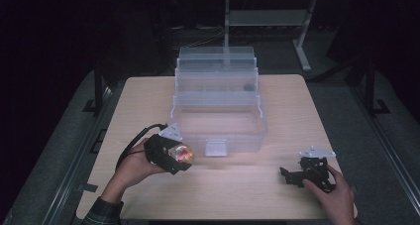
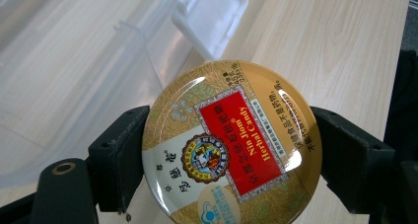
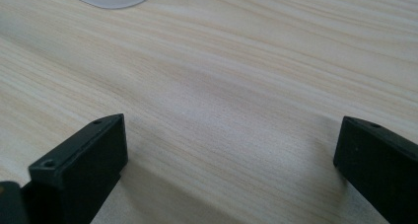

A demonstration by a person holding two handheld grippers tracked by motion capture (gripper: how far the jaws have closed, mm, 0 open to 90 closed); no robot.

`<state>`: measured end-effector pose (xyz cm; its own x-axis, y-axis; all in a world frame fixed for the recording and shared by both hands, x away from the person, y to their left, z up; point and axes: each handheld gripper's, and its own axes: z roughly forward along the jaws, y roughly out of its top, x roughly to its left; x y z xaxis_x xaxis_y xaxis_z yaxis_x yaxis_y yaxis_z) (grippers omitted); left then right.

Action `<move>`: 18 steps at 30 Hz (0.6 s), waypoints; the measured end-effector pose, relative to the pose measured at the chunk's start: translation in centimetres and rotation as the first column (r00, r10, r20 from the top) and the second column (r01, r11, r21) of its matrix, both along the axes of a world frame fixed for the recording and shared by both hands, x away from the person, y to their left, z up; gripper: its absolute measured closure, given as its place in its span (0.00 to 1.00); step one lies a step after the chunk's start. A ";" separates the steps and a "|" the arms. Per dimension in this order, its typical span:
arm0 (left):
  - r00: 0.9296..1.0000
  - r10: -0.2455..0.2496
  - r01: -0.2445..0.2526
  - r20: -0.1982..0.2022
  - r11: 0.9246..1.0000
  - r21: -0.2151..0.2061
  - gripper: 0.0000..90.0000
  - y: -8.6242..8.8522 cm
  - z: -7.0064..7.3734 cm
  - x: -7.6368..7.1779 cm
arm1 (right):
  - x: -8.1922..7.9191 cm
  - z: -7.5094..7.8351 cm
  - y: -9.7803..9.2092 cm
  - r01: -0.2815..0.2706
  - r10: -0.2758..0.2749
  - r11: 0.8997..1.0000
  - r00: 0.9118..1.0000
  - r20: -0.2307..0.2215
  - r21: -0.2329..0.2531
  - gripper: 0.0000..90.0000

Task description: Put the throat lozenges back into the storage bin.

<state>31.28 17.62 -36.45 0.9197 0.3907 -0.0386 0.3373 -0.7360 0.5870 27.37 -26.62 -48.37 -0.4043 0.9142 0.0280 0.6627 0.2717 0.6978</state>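
Left tongs [image 2: 217, 150] clench a round tin [image 2: 231, 145], its lower edge cut off; right tongs [image 3: 226, 160] gape over bare surface [image 3: 222, 76].

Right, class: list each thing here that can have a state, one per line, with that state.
Left gripper: shut on the candy tin.
Candy tin: lid on, held off the table, label facing the camera.
Right gripper: open, nothing between its jaws, low over the table.
Clear plastic box: open, tiered trays spread back, front latch undone.
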 end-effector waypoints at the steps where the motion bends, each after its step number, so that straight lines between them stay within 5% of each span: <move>1: 1.000 -0.002 0.002 0.003 1.000 0.001 0.22 0.0 0.1 0.1 | 0.0 0.0 0.0 0.000 0.000 1.000 1.000 0.000 0.000 0.00; 18: 1.000 -0.004 0.004 0.016 1.000 0.001 0.22 -0.3 1.6 1.4 | 0.0 0.0 0.0 0.000 0.000 1.000 1.000 -0.001 0.002 0.00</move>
